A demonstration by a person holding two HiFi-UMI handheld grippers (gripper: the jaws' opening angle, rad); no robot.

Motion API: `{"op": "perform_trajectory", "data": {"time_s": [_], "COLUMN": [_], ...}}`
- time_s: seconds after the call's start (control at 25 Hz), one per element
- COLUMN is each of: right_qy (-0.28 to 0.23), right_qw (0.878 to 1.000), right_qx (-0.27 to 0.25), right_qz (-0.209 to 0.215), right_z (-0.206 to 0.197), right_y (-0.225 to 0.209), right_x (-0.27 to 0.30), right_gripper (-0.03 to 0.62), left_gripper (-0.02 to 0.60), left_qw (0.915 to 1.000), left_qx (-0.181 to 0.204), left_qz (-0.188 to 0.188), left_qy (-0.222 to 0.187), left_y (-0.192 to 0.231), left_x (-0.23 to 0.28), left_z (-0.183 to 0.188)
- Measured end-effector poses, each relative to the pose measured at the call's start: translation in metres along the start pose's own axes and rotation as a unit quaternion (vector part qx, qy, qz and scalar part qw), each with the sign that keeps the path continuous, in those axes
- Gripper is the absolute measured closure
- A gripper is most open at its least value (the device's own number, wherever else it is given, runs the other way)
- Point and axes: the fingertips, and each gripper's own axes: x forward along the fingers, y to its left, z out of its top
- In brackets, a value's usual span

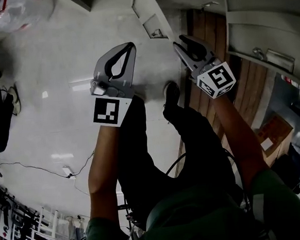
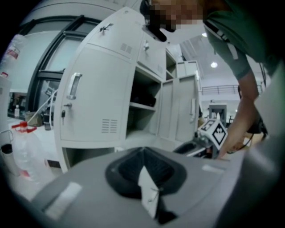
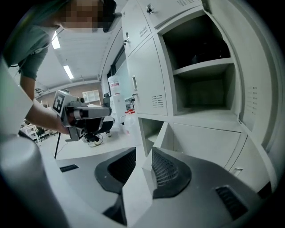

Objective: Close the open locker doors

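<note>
Facing the lockers (image 2: pixel 95 89), the left tongs (image 2: pixel 143 153) sit clenched empty while the right tongs (image 3: pixel 143 153) stand released before an open locker door (image 3: pixel 164 133).

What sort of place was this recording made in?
Probably a workshop or lab locker area: a bank of grey metal lockers, one compartment standing open, a pale glossy floor with a trailing cable, strip lights overhead.

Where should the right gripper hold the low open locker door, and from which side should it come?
Probably its free edge: the low open door stands nearly edge-on towards the right gripper, a thin panel. Come from the front, with the open jaws either side.
</note>
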Motion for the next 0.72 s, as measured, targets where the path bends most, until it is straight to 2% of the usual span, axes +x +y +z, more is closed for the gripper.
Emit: {"op": "perform_trajectory", "data": {"time_s": [0.16, 0.32, 0.52, 0.72], "right_qy": [0.026, 0.044, 0.057, 0.062], "right_qw": [1.0, 0.999, 0.997, 0.996], "right_qx": [-0.015, -0.029, -0.045, -0.038], "right_qz": [0.002, 0.016, 0.035, 0.06], "right_z": [-0.026, -0.042, -0.044, -0.039], "right_y": [-0.011, -0.01, 0.002, 0.029], "right_x": [0.009, 0.016, 0.028, 0.047], "right_gripper": [0.496, 0.49, 0.491, 0.483], "left_gripper": [0.58, 0.58, 0.58, 0.58], "left_qw": [0.9999, 1.0, 0.9995, 0.9988], "left_qx": [0.01, -0.008, -0.023, -0.029], "left_qz": [-0.01, -0.002, 0.02, 0.038], "left_qy": [0.0, -0.004, -0.001, 0.0], "left_y": [-0.001, 0.003, 0.016, 0.036], "left_x": [0.012, 0.016, 0.013, 0.002], "left_z": [-0.017, -0.027, -0.035, -0.035]}}
